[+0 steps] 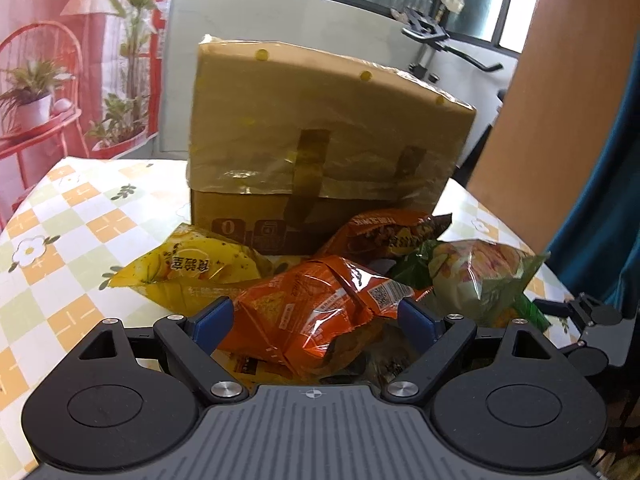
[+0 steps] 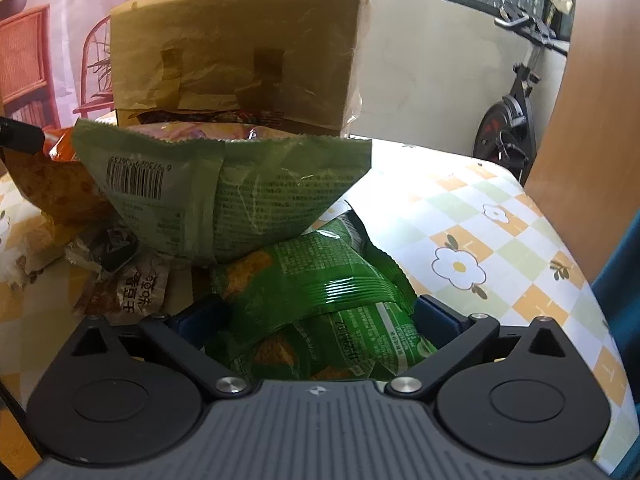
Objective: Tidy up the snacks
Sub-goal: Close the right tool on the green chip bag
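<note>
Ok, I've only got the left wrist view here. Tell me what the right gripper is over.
Observer: The right gripper has a dark green snack bag between its open fingers.
Operator: Say what lies on that bag.
Observer: A pale green bag rests on its far end, with the barcode side toward the camera.
Operator: Now give me what's on that gripper's left.
Observer: A crumpled brown packet lies just beyond its left finger.
</note>
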`<action>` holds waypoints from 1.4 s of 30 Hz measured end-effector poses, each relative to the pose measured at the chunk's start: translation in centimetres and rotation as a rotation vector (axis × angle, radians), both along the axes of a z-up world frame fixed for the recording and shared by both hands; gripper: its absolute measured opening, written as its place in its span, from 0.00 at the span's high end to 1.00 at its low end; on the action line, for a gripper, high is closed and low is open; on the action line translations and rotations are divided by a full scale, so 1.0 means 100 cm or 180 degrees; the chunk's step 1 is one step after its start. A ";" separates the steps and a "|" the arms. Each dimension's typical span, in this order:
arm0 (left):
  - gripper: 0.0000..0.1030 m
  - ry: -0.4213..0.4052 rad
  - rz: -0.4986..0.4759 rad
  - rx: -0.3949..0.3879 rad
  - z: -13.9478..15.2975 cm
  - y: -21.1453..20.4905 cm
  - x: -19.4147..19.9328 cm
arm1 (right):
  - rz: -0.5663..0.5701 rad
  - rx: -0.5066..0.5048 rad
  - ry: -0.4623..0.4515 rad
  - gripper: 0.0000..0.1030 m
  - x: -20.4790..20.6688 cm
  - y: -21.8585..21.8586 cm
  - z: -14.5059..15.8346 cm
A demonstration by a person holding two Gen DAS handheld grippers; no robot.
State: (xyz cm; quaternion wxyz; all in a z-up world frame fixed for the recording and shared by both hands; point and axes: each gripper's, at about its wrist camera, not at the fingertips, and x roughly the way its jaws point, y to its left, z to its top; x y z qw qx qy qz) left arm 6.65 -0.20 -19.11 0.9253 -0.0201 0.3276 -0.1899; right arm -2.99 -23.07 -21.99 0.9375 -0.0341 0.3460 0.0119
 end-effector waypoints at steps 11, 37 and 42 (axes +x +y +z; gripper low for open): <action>0.12 -0.0183 -0.0261 0.0654 -0.014 -0.020 0.005 | -0.0030 0.0054 -0.0053 0.05 -0.003 -0.003 0.000; 0.21 -0.0228 -0.0478 0.0932 -0.030 -0.020 0.028 | -0.0076 0.0180 0.0029 0.04 0.002 -0.006 0.005; 0.23 -0.0216 -0.0303 0.0592 -0.017 -0.008 0.019 | -0.0061 0.0380 -0.0039 0.06 -0.002 -0.007 0.014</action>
